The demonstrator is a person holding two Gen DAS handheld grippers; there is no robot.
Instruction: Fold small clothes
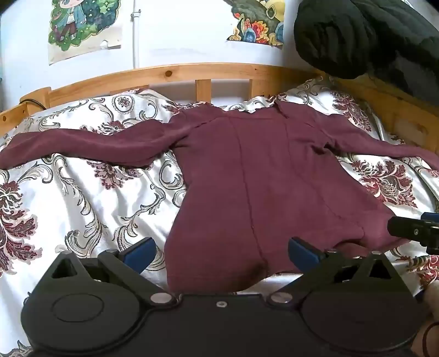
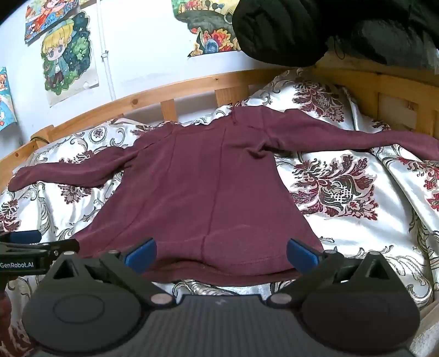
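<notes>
A maroon long-sleeved top [image 1: 258, 175] lies flat on the patterned bedspread, collar toward the headboard, both sleeves spread out sideways. It also shows in the right wrist view [image 2: 197, 192]. My left gripper [image 1: 221, 254] is open and empty, just above the hem's left part. My right gripper [image 2: 221, 254] is open and empty, its blue fingers [image 2: 140, 254] straddling the hem's right part. The right gripper's tip [image 1: 414, 232] shows at the right edge of the left wrist view; the left gripper [image 2: 30, 247] shows at the left edge of the right wrist view.
The white bedspread [image 1: 90, 197] with dark red floral print covers the bed. A wooden headboard rail [image 1: 175, 74] runs behind. A black bundle of fabric [image 1: 356, 35] hangs over the far right corner. Posters [image 1: 82, 24] hang on the wall.
</notes>
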